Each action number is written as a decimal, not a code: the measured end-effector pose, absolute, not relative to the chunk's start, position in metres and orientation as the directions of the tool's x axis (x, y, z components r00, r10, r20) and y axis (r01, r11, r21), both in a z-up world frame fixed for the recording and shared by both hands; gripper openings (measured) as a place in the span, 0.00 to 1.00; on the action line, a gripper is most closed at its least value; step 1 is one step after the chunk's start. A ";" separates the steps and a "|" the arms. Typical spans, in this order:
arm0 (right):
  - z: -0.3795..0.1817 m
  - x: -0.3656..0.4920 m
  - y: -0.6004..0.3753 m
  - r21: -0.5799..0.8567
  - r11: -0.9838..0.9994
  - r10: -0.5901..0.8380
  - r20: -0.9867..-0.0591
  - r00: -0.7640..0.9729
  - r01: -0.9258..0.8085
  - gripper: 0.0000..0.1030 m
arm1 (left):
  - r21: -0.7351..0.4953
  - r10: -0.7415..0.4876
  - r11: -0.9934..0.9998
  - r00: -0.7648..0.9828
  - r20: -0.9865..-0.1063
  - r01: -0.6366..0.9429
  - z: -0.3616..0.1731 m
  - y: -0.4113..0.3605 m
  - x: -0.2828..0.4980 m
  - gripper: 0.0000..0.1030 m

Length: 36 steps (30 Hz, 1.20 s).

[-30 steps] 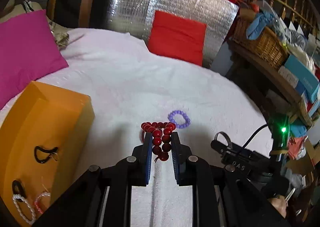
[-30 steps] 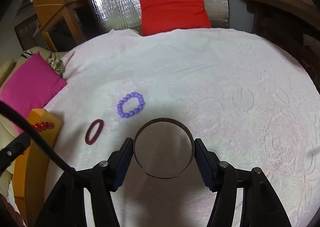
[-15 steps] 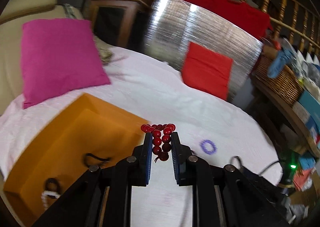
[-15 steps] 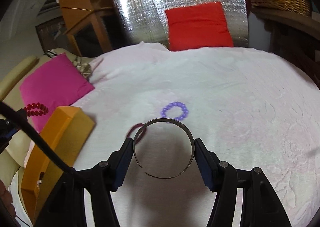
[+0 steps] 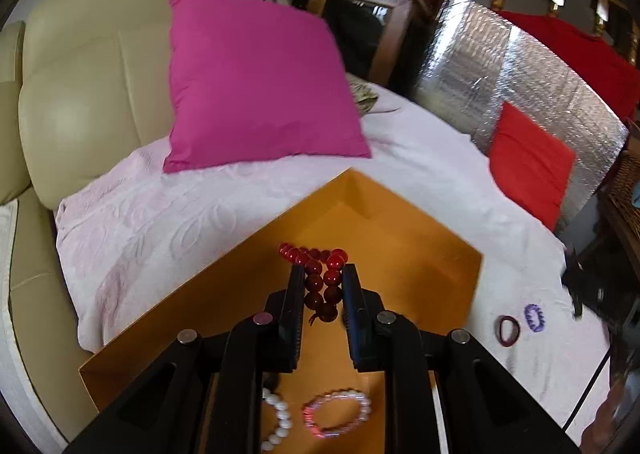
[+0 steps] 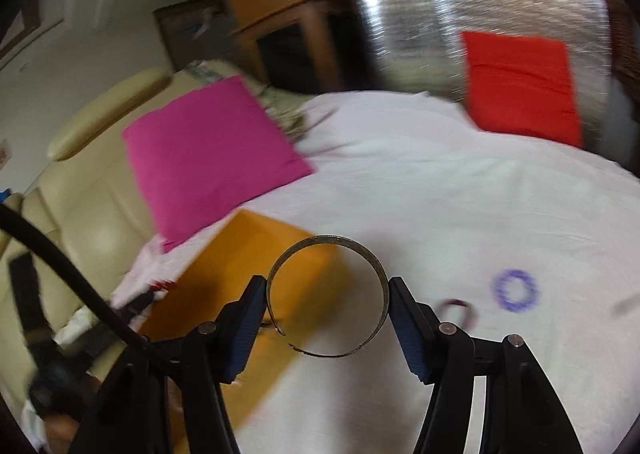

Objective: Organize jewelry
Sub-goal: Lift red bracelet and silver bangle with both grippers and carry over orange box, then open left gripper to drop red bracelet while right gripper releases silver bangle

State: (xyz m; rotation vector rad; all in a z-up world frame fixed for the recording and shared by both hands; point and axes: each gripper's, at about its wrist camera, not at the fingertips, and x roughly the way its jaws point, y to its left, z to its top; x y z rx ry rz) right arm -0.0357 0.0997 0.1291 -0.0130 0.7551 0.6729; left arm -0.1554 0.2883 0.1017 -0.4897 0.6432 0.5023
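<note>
Orange box now under left gripper, formerly off left.

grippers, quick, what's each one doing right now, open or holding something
Left gripper: closed on the red bead bracelet, above the orange box.
Right gripper: closed on the metal bangle, pads against its two sides.
</note>
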 end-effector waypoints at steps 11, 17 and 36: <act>0.078 0.011 0.227 0.284 0.774 0.501 -0.821 0.274 -0.565 0.62 | -0.222 0.276 0.739 0.586 -0.762 -0.636 0.069 0.305 -0.144 0.19; 0.047 0.033 0.265 0.230 0.820 0.402 -0.883 0.243 -0.524 0.62 | -0.185 0.286 0.725 0.534 -0.796 -0.663 0.057 0.313 -0.136 0.19; 0.056 0.039 0.248 0.224 0.832 0.414 -0.859 0.300 -0.508 0.66 | -0.093 0.369 0.708 0.479 -0.797 -0.700 0.056 0.310 -0.127 0.32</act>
